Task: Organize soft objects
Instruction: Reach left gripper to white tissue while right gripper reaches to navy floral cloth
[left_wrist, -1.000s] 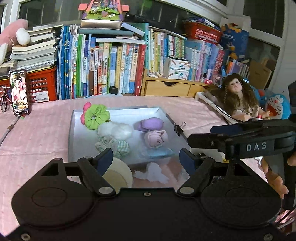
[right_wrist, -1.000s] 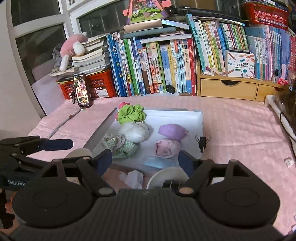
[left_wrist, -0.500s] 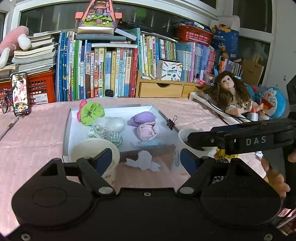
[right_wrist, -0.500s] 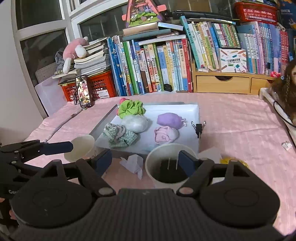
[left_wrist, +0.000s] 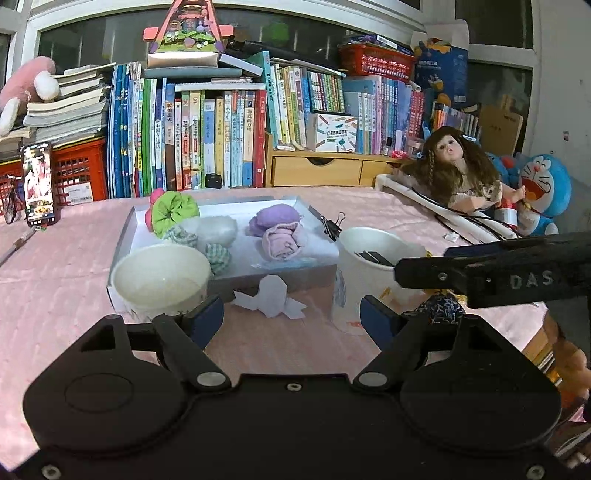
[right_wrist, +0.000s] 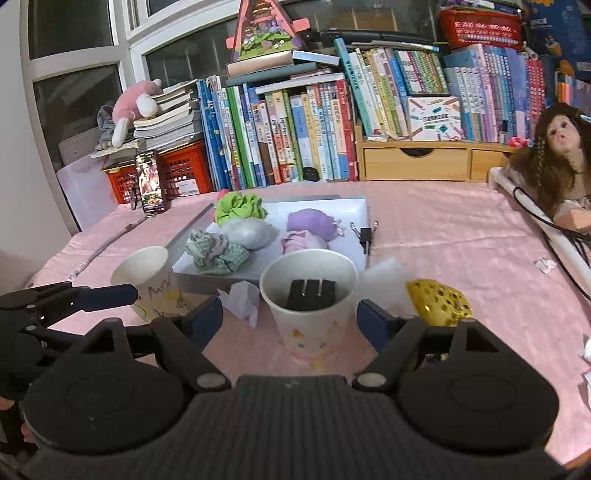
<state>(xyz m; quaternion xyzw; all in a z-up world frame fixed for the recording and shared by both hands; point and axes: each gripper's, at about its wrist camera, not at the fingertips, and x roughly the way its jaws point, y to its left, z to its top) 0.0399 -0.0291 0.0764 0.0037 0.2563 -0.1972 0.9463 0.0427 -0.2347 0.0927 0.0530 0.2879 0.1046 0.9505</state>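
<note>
A: On the pink desk (left_wrist: 74, 302), item one: shallow tray (right_wrist: 360, 206). Contents: green scrunchie (right_wrist: 238, 208), checked scrunchie (right_wrist: 216, 253), grey-white puff (right_wrist: 249, 232), purple pouch (right_wrist: 312, 221), pink rolled cloth (right_wrist: 301, 240). All lying inside, close together.

B: And outside the tray?

A: Near its front edge: an empty paper cup (left_wrist: 160, 280); a second paper cup (right_wrist: 308, 291) holding black clips; crumpled white paper (left_wrist: 271, 297) between the two. Just right of the second cup: a white fluffy piece (right_wrist: 388, 277) and a gold spotted pouch (right_wrist: 439, 302), touching each other. One binder clip (right_wrist: 365, 234) beside the tray's right wall.

B: Jaws?

A: Left gripper (left_wrist: 291, 314): jaws apart, nothing between them, facing the gap between the cups. Right gripper (right_wrist: 290, 317): jaws apart, empty, the clip cup framed between them but not touched.

B: Step in hand?

A: Judged as an approach; nothing is held. Most soft items look sorted already; the fluffy piece and gold pouch appear to remain.

B: Next move?

A: Probably the right gripper swings right past the cup, lowers onto the gold pouch, closes gently, then carries it to the tray. Care needed not to tip the cup.
</note>
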